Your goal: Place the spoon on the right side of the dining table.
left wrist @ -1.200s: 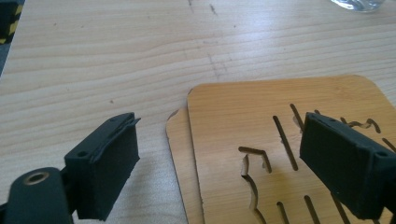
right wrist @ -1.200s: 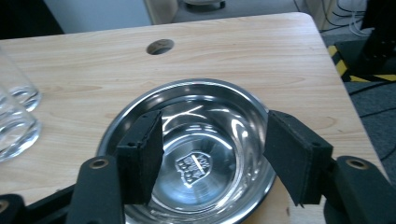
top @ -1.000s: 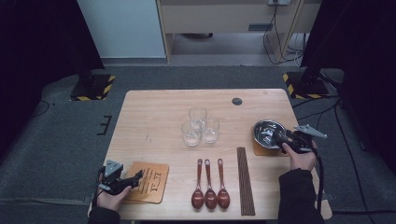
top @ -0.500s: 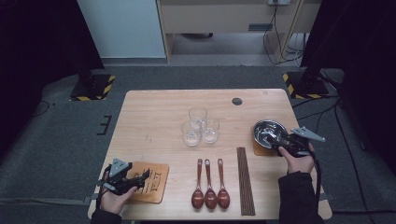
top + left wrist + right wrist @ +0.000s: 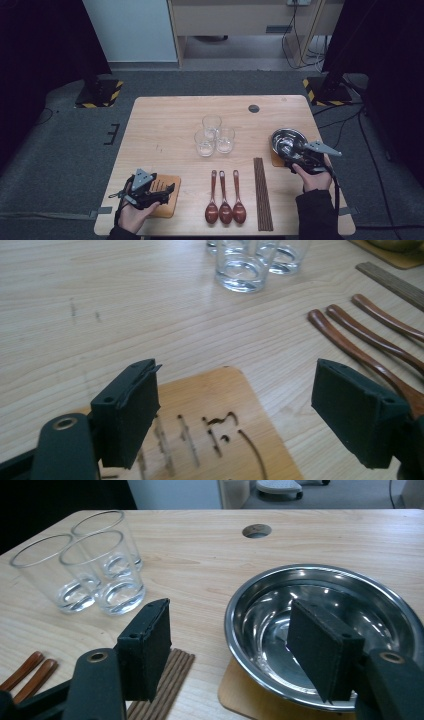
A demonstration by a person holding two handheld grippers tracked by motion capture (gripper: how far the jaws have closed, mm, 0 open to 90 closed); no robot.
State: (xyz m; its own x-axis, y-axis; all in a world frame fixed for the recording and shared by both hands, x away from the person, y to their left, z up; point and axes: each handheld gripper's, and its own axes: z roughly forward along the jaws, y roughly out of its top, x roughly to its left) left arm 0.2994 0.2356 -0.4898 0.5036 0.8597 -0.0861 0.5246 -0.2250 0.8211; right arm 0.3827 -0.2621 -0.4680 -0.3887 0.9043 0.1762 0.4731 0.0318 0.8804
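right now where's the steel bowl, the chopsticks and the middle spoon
steel bowl [image 5: 325, 625], right gripper view, inner bottom
chopsticks [image 5: 263, 192], high view, middle of the bundle
middle spoon [image 5: 225, 213], high view, its bowl end

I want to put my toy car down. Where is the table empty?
The table is bare left of the glasses, and along the far edge by the round hole. The near side is crowded: wooden coaster, spoons, chopsticks.

High view overhead, gripper views low, sharing glasses

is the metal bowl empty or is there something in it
Empty: the right gripper view shows the metal bowl with a bare shiny inside, sitting on its wooden coaster.
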